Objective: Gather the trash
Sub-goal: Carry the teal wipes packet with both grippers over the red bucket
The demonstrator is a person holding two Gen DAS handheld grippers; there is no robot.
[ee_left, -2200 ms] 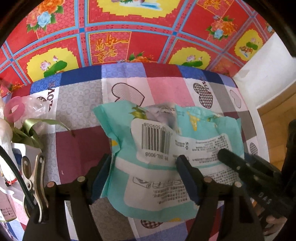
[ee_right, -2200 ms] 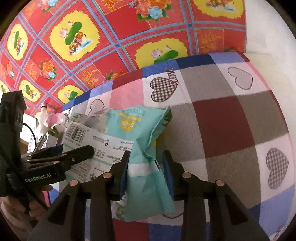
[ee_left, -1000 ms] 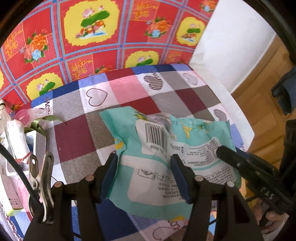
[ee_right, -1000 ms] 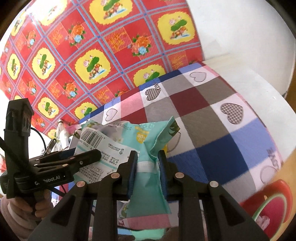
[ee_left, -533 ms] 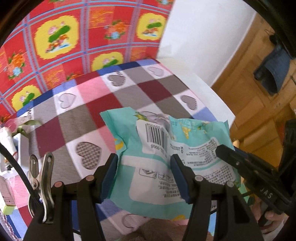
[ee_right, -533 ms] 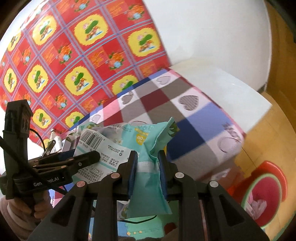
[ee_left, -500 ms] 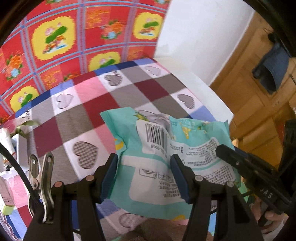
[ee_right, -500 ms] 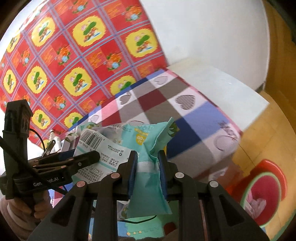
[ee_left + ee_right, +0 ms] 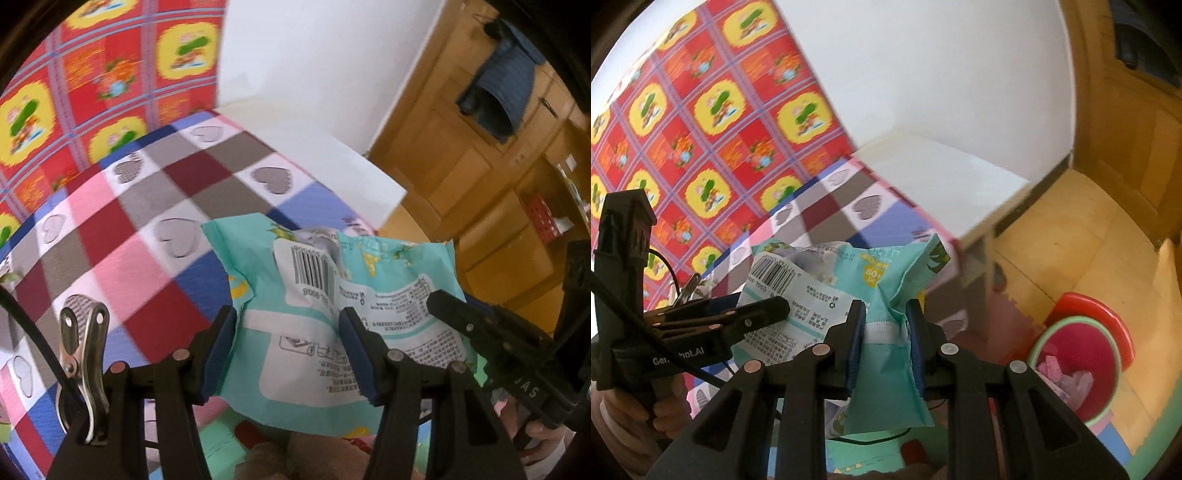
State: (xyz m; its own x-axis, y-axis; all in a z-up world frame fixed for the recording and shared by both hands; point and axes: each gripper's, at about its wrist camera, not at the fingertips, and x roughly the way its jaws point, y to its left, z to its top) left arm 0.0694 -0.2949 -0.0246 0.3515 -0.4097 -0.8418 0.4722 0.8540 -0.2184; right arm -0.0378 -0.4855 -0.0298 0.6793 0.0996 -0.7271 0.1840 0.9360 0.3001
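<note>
A crumpled teal wet-wipe wrapper (image 9: 332, 314) with a barcode label hangs in the air between both grippers. My left gripper (image 9: 290, 345) is shut on its wide left part. My right gripper (image 9: 884, 338) is shut on its bunched right end, which shows as a teal fold (image 9: 886, 295) in the right wrist view. The wrapper is held beyond the table's edge, above the floor. A red bin with a green rim (image 9: 1082, 354) stands on the floor at lower right and holds some pale scraps.
The table with a heart-patterned check cloth (image 9: 129, 221) lies behind and to the left. A white low surface (image 9: 942, 181) adjoins it. Wooden cabinets (image 9: 480, 166) stand at right. Yellow floor mats (image 9: 1071, 251) surround the bin.
Both grippers have carried the wrapper off the table to the right. The table has slid left in view, and the red bin has grown closer in the right wrist view.
</note>
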